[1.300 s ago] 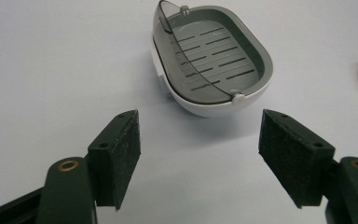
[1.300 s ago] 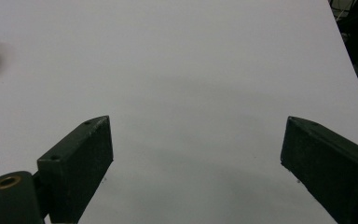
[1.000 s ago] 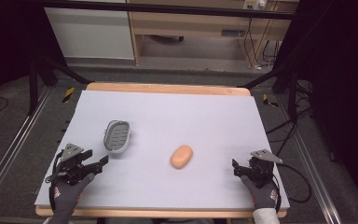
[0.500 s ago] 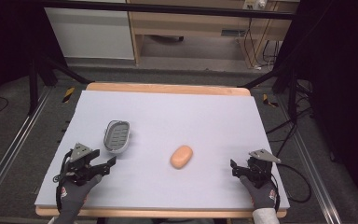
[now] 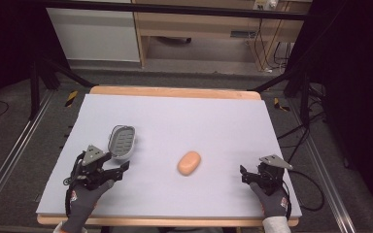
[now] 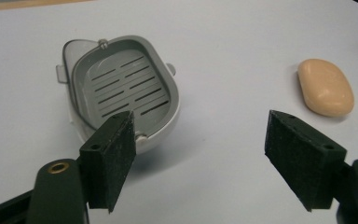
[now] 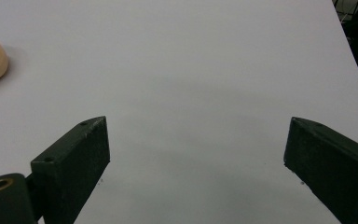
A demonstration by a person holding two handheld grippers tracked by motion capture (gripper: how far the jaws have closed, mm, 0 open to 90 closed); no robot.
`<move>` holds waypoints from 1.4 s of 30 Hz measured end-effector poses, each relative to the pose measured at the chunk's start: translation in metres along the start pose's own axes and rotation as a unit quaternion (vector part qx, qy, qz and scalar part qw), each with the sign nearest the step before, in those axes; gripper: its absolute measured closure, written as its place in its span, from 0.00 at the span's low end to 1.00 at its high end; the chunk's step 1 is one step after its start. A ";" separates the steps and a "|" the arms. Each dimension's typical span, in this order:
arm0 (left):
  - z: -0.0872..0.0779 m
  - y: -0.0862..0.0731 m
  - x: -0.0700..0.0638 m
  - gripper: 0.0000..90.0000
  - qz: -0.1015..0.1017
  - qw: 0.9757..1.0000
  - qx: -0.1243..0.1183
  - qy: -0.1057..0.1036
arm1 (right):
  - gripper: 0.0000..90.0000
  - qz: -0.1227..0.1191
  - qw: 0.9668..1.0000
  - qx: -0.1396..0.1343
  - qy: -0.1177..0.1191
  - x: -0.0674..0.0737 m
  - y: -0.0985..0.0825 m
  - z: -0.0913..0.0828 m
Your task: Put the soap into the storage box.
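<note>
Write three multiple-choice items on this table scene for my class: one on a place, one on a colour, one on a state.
1. The soap dish lies nearest to: A the left tool; B the right tool; C the table's far edge.
2. The soap bar is: A green; B peach-orange; C black.
3. The soap dish is: A holding the soap; B upside down; C empty.

Answers: 1 A, it sits just beyond that tool in the high view. 2 B, its colour shows plainly. 3 C, its slotted tray is bare and the soap lies apart on the table.
</note>
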State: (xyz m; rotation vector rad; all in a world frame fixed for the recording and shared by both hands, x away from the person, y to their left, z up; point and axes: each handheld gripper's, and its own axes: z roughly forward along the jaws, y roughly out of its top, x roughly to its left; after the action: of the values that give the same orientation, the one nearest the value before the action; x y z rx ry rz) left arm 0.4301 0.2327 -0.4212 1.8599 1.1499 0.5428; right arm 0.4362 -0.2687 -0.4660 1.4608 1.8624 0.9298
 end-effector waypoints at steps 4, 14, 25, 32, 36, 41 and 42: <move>0.003 0.010 -0.008 0.26 0.006 1.000 -0.006 -0.007 | 0.08 -0.001 1.000 0.000 -0.002 0.000 0.000 0.000; 0.016 0.026 -0.032 0.26 0.025 0.999 -0.007 -0.027 | 0.08 0.001 1.000 -0.001 -0.001 0.002 0.001 0.000; 0.040 0.040 -0.063 0.25 0.043 0.998 0.003 -0.050 | 0.08 0.001 1.000 0.000 0.000 0.003 0.001 0.000; 0.052 0.045 -0.076 0.24 0.052 0.997 0.012 -0.057 | 0.08 -0.001 1.000 0.000 0.000 0.003 0.001 0.001; 0.059 0.048 -0.083 0.24 0.057 0.996 0.017 -0.060 | 0.08 0.001 1.000 0.002 0.000 0.004 0.001 0.001; 0.068 0.050 -0.089 0.24 0.063 0.996 0.025 -0.062 | 0.08 0.001 1.000 0.002 0.001 0.004 0.001 0.001; 0.070 0.051 -0.090 0.24 0.064 0.996 0.028 -0.062 | 0.08 0.000 1.000 0.002 0.002 0.004 0.001 0.001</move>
State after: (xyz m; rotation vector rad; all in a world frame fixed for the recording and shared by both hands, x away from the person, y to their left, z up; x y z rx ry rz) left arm 0.4623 0.1127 -0.4096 1.9958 0.9775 0.4631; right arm 0.4372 -0.2642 -0.4659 1.4630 1.8667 0.9306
